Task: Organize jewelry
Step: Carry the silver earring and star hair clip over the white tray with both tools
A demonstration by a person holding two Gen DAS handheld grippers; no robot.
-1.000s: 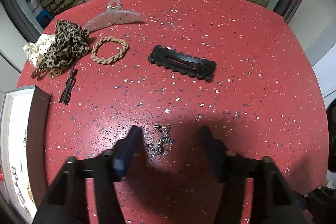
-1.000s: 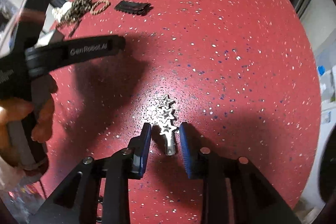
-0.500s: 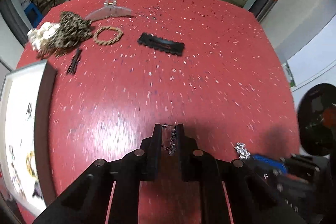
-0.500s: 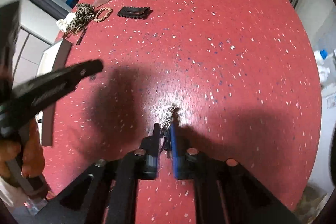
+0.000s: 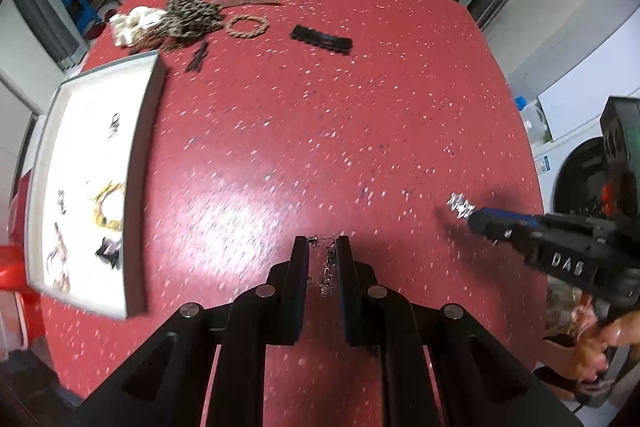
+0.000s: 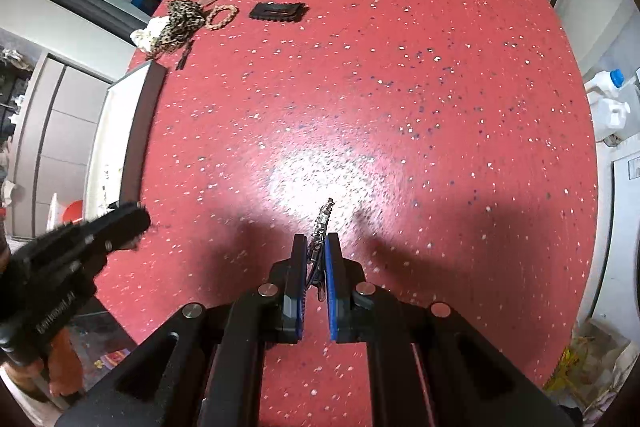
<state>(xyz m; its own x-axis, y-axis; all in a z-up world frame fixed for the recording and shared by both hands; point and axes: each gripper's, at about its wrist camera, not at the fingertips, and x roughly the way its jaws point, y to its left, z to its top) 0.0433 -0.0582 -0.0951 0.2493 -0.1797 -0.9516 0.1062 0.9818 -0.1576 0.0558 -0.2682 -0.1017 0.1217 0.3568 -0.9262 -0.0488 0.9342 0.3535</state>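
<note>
Left claw (image 5: 323, 247) now pinched on a thin silver chain (image 5: 328, 269) that a second ago lay loose on the tabletop (image 5: 360, 107) between open fingers. Right claw (image 6: 316, 247) likewise clamped on the star-link piece (image 6: 322, 221), which was flat on the red surface before. Both pieces are off the tabletop. The white tray (image 5: 140, 131) sits left of my left claw, already holding several pieces. My read: pickup done, carry to tray remains.
</note>
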